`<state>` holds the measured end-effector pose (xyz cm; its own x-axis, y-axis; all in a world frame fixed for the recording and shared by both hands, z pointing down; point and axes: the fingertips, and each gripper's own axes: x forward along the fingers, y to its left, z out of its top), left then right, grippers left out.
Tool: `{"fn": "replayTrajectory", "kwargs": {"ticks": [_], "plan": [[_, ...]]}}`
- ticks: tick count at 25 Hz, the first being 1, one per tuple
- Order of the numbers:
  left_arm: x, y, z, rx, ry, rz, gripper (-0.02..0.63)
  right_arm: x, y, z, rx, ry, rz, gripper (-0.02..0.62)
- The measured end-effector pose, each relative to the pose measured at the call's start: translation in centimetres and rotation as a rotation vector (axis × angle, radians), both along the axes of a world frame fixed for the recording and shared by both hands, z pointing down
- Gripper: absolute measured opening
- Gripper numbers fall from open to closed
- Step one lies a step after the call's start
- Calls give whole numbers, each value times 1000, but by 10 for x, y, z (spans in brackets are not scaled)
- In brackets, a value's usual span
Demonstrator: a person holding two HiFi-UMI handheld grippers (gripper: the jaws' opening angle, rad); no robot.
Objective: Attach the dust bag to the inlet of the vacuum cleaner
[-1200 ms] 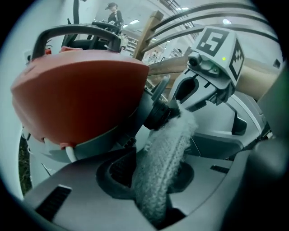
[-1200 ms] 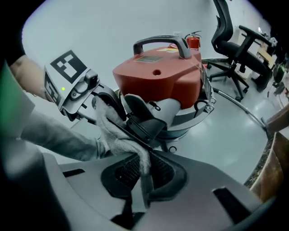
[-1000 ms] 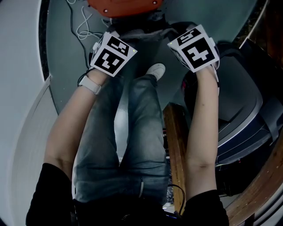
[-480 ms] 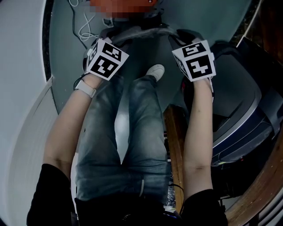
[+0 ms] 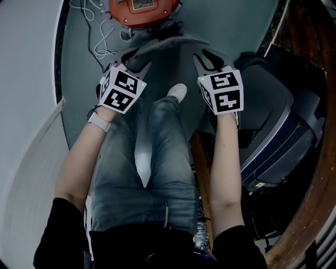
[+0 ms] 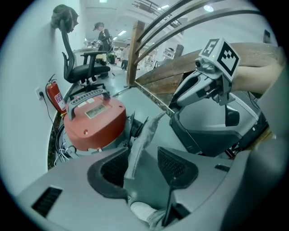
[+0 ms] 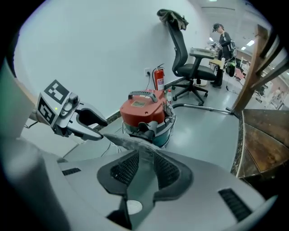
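Note:
The orange vacuum cleaner (image 5: 140,10) stands on the floor ahead, and its black inlet (image 6: 133,126) faces me. The grey dust bag (image 5: 167,44) hangs stretched between my two grippers, short of the inlet. My left gripper (image 5: 130,59) has its jaws wide apart. In the left gripper view the bag's edge (image 6: 137,149) runs through the gap beside one pad, well apart from the other. My right gripper (image 5: 207,59) is shut on the bag's other end (image 7: 145,155), its pads close together on the thin sheet.
White cables (image 5: 97,31) lie left of the vacuum. A dark grey case (image 5: 278,131) and a wooden rail (image 5: 202,168) are at my right. My legs and white shoe (image 5: 176,93) are below the grippers. A fire extinguisher (image 6: 56,97) and an office chair (image 6: 83,67) stand by the wall.
Both grippers have pulled back from the vacuum toward me, taking the bag with them. More of the orange vacuum now shows above them.

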<state>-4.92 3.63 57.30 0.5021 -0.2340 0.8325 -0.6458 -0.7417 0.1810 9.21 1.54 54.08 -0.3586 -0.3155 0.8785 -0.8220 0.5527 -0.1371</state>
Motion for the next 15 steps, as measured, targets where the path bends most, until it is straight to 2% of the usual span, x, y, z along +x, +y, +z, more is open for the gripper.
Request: {"fn": "replayTrajectory", "kwargs": {"ticks": [3, 9, 11, 12, 13, 15], "plan": [[12, -2, -43, 41, 35, 13, 195, -1, 6, -40, 35, -52, 52, 114], [28, -19, -147, 191, 103, 5, 182, 2, 7, -132, 158, -129, 139, 112], [34, -28, -188, 249, 150, -3, 119, 4, 5, -164, 204, -158, 167, 106], [37, -30, -210, 277, 177, -6, 58, 4, 6, -180, 221, -177, 183, 101], [38, -31, -233, 302, 201, -6, 26, 3, 9, -196, 233, -199, 196, 97], [40, -26, -277, 332, 237, -1, 17, -2, 19, -229, 251, -240, 208, 81]]}}
